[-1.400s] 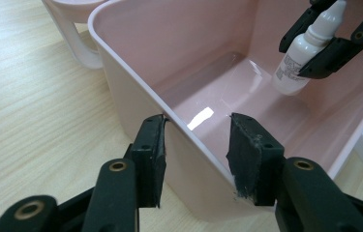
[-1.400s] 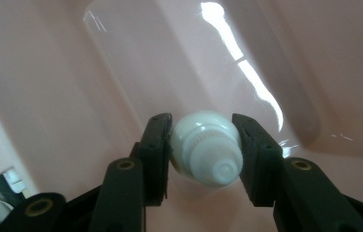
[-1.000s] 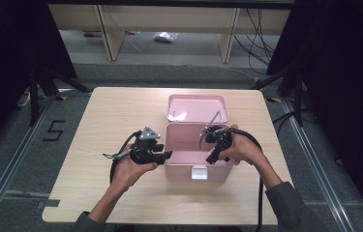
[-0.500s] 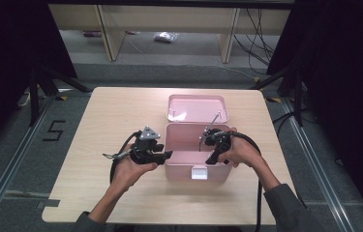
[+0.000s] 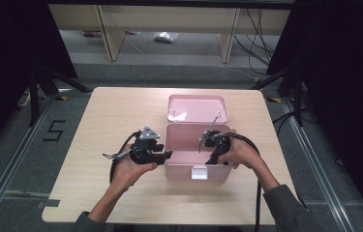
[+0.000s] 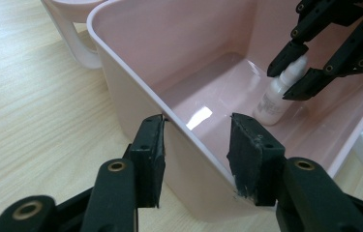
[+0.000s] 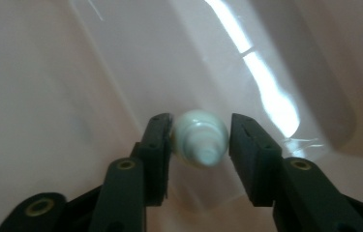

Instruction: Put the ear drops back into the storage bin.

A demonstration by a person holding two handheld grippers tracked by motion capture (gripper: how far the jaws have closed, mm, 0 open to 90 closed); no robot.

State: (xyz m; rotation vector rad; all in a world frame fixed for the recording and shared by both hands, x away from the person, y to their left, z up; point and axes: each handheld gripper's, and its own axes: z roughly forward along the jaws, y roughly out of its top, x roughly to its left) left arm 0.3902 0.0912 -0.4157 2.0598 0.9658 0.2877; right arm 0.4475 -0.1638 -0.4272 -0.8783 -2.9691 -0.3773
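Note:
An open pink plastic box point(image 5: 185, 170) stands near the table's front, and its lid point(image 5: 197, 107) lies just behind it. My left gripper point(image 5: 167, 155) point(image 6: 197, 130) is open and straddles the box's left wall point(image 6: 135, 77), one jaw outside and one inside. My right gripper point(image 5: 212, 158) point(image 7: 200, 137) reaches down into the box and is shut on the top of a small white bottle point(image 6: 275, 102) point(image 7: 199, 135). The bottle leans with its base at the box floor. In the left gripper view the right gripper point(image 6: 297, 67) hangs above the bottle.
The light wooden table point(image 5: 111, 116) has bare room left of and behind the box. A white latch point(image 5: 199, 172) sits on the box's front. Beyond the table's far edge are dark stands, cables and shelf legs on the floor.

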